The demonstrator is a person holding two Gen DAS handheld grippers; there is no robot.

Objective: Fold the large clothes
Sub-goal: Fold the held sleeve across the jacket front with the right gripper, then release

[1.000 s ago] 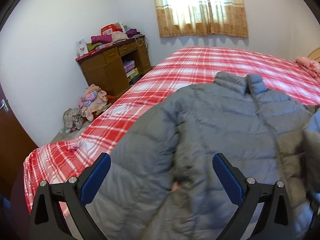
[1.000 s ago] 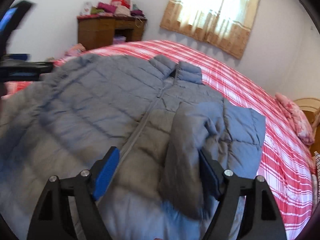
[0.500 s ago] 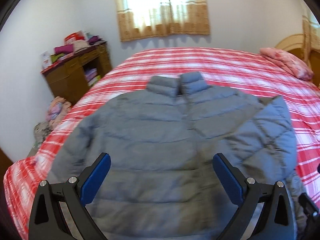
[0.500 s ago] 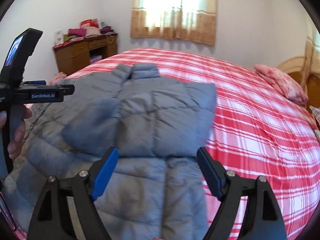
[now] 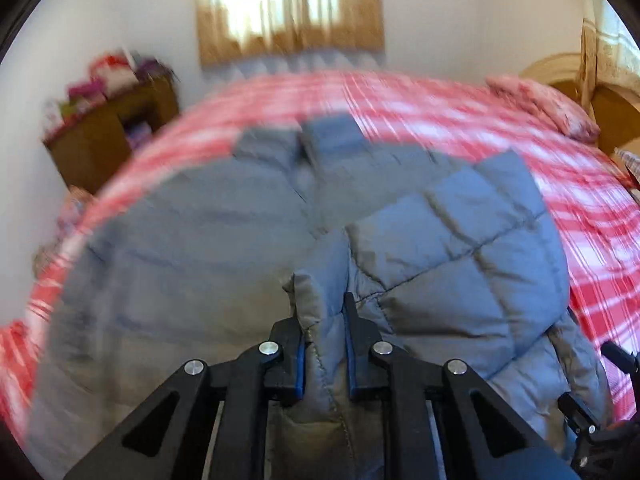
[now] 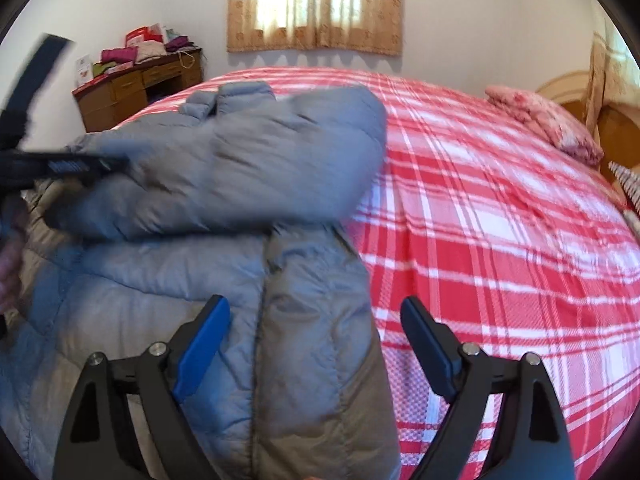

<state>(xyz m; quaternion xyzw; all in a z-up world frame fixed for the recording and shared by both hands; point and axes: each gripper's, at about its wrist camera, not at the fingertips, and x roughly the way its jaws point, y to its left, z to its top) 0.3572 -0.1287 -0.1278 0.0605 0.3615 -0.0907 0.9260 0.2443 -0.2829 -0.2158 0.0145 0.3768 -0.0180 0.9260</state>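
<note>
A grey-blue puffer jacket lies front up on the red plaid bed cover, collar toward the window. Its right sleeve is folded across the chest. My left gripper is closing, and its pads press on the cuff end of that sleeve. In the right wrist view the left gripper sits blurred at the left over the jacket. My right gripper hovers low over the jacket's right edge, jaws opening and pressing on nothing; the fabric lies under the gap.
A brown desk piled with clothes stands against the far left wall. A pink pillow lies before a wooden headboard at the right. Bare bed cover stretches right of the jacket. A hand shows at the left edge.
My left gripper went from wide open to closed on the sleeve's end. The right gripper dropped lower over the jacket's right edge.
</note>
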